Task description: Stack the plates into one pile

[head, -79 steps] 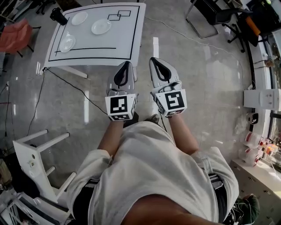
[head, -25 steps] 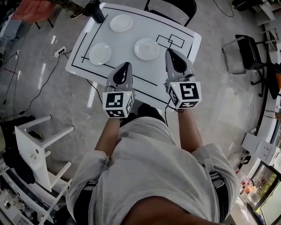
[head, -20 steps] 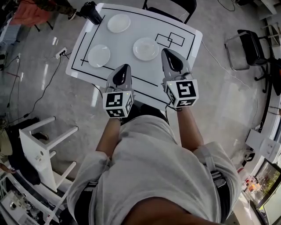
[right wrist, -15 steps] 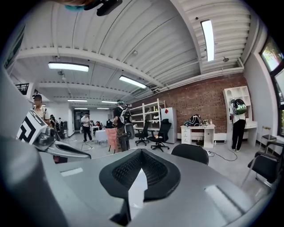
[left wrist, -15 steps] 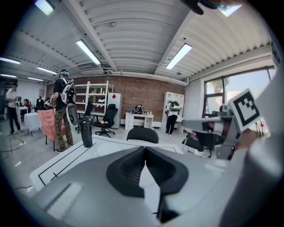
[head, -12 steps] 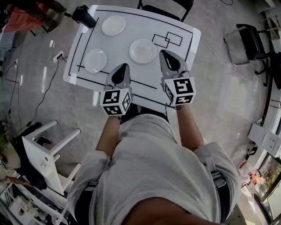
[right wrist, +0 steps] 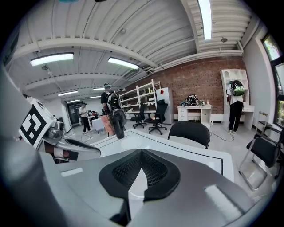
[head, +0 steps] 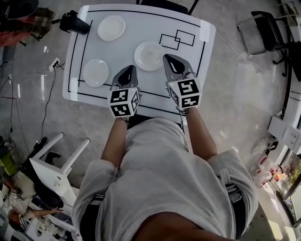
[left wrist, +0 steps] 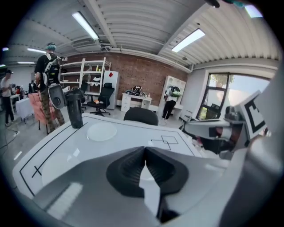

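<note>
Plates: three white plates lie apart on the desk (head: 197, 70), none stacked on another.
Far plate (head: 111, 28): near the back edge, close to a black cylindrical object (head: 75, 22) at the desk's corner; nothing on it.
Left plate (head: 95, 72): inside the black outline at the desk's left side; empty.
Centre plate (head: 149, 55): mid-desk, left of two overlapping drawn rectangles (head: 176, 38); empty.
Left hand-held gripper (head: 130, 70): jaws pressed together with nothing between them; it hangs over the near part of the desk, between the left plate and the centre plate, touching neither.
Right hand-held gripper (head: 170, 60): jaws together and empty; in the head view its tip sits just beside the centre plate's right rim, and contact cannot be told.
Surroundings: a black chair (head: 164, 4) stands behind the desk; a white stool (head: 56, 164) lies on the floor.
</note>
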Motion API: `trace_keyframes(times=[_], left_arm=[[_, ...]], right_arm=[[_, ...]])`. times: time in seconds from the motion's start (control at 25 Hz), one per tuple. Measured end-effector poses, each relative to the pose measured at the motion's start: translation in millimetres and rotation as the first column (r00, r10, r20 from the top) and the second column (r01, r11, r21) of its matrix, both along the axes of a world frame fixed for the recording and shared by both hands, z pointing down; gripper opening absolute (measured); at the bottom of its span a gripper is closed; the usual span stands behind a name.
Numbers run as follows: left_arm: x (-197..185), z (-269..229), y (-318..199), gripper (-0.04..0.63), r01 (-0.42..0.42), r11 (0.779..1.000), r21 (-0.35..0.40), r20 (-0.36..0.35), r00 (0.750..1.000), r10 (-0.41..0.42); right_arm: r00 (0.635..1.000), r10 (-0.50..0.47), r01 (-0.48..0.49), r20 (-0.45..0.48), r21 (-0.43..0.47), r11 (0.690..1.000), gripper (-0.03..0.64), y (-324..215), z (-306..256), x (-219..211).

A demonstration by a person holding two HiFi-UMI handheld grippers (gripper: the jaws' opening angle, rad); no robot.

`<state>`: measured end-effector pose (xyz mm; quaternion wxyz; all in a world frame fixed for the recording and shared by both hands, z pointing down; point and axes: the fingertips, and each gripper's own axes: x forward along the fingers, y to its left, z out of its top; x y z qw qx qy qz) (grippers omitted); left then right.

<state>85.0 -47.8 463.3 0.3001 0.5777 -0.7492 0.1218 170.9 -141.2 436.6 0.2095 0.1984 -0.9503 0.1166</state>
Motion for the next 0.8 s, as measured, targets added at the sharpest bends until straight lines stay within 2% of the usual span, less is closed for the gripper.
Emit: trace_keyframes(times=[0.12,0.24,0.64,0.8], left_arm=[[-5.3,29.5,-7.7,0.003,-0.041,0.995,-0.091,-0.034,0.999,0.038],[-10.9,47.9,-12.3,0.003,-0.057,0.988,-0.146,-0.055,0.997,0.049],[-23.0,82.7,-21.0,0.003,-0.138,0.962,-0.236,-0.117,0.987,0.113],[-35.1,97.5,-23.2,0.003,-0.118,0.961,-0.250,-0.129,0.988,0.088]], right_arm=[[0.999,0.000,-0.003,-0.046,-0.065,0.998,0.001,-3.5,28.6,-8.8],[0.995,0.002,-0.012,-0.095,-0.107,0.994,0.002,-5.6,51.2,-9.6],[0.979,0.016,-0.045,-0.203,-0.142,0.989,0.002,-20.5,87.3,-20.2],[0.975,0.047,-0.087,-0.217,-0.178,0.980,0.003,-16.3,106.3,-15.8]])
